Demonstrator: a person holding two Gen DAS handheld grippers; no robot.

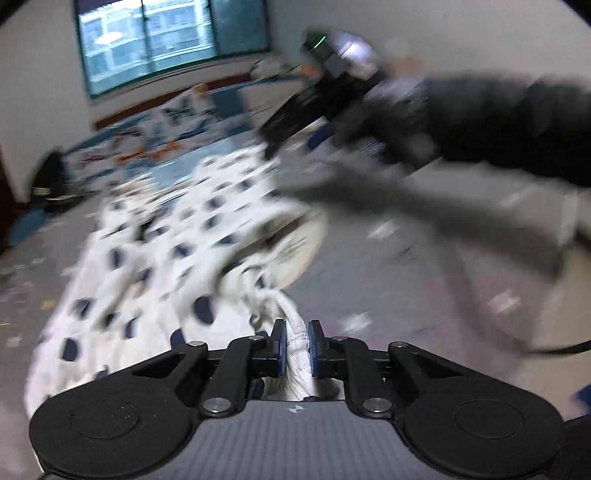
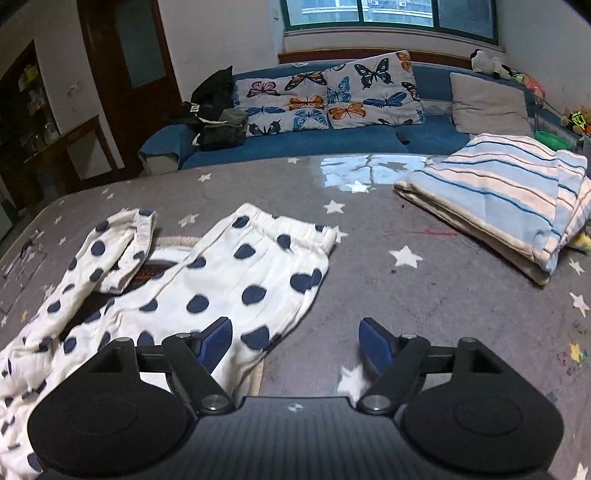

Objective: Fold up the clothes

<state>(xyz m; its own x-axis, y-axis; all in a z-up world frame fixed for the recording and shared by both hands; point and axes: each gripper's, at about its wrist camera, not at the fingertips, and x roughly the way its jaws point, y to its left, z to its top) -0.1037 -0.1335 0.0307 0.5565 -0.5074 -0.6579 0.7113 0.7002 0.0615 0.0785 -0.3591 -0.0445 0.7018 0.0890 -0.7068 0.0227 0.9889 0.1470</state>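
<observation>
Fingers of the left gripper (image 1: 296, 341) clamp a bunched edge of the spotted trousers (image 2: 236, 273); right gripper (image 2: 295, 343) fingers stand apart, the trousers' edge under the left finger.

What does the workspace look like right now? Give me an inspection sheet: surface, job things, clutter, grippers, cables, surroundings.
Surface: grey star-print cover, flat.
Job's things: white trousers with dark dots spread out, one leg bent over a dark item; something beige lies under them.
Clutter: folded striped blanket at far right.
Grippers: left gripper shut on a bunched white edge of the trousers; right gripper open, nothing between its pads, one pad over the trousers' edge.
Cables: one dark cord at the right edge of the blurred left view.
Surroundings: blue sofa with butterfly cushions, a grey cushion, dark bags; window behind; wooden door at left.
</observation>
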